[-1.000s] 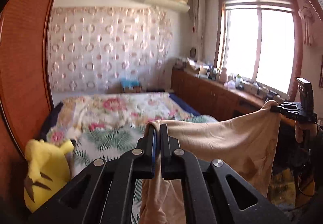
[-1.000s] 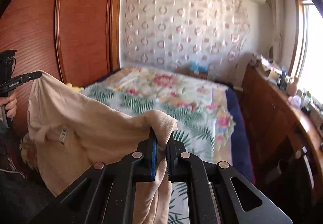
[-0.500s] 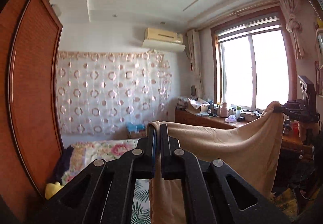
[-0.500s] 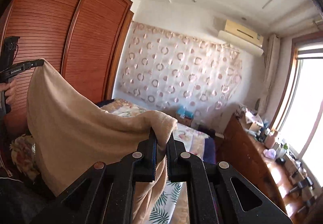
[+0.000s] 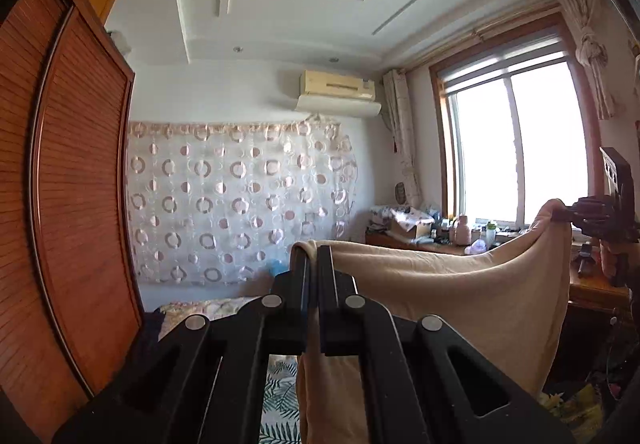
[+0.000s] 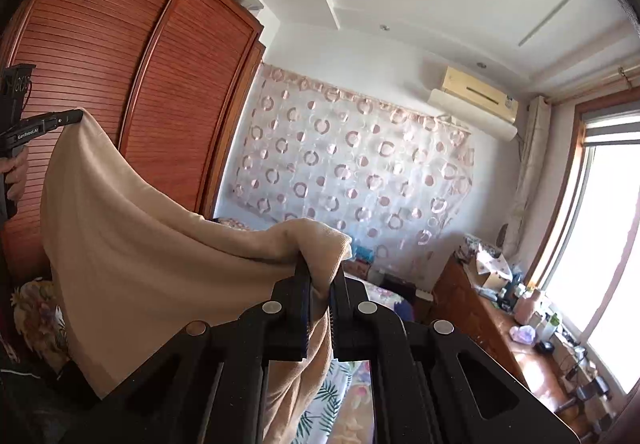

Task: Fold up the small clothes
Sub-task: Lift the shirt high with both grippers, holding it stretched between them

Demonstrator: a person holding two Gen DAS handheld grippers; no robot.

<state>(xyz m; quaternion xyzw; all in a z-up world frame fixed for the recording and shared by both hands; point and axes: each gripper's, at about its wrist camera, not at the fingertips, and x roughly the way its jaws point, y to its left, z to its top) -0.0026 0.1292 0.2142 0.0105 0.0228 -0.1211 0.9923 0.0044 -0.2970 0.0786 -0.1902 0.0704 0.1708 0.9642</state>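
A beige garment (image 5: 460, 292) hangs in the air, stretched between my two grippers and sagging in the middle. In the left wrist view my left gripper (image 5: 313, 256) is shut on one top corner, and the cloth drops away below its fingers. At the far right of that view my right gripper (image 5: 562, 212) holds the other corner. In the right wrist view my right gripper (image 6: 320, 272) is shut on a bunched fold of the garment (image 6: 140, 264). My left gripper (image 6: 74, 117) pinches the far corner at the left edge, with a hand on its grip.
A tall red-brown wardrobe (image 5: 80, 184) (image 6: 120, 64) stands on the left. A bed (image 5: 208, 308) (image 6: 352, 380) with a floral cover lies low, below the garment. A cluttered wooden sideboard (image 6: 480, 316) runs under the window on the right.
Both grippers have risen with the garment still pinched between them. The views have tilted up, so the bed has dropped low and the ceiling shows.
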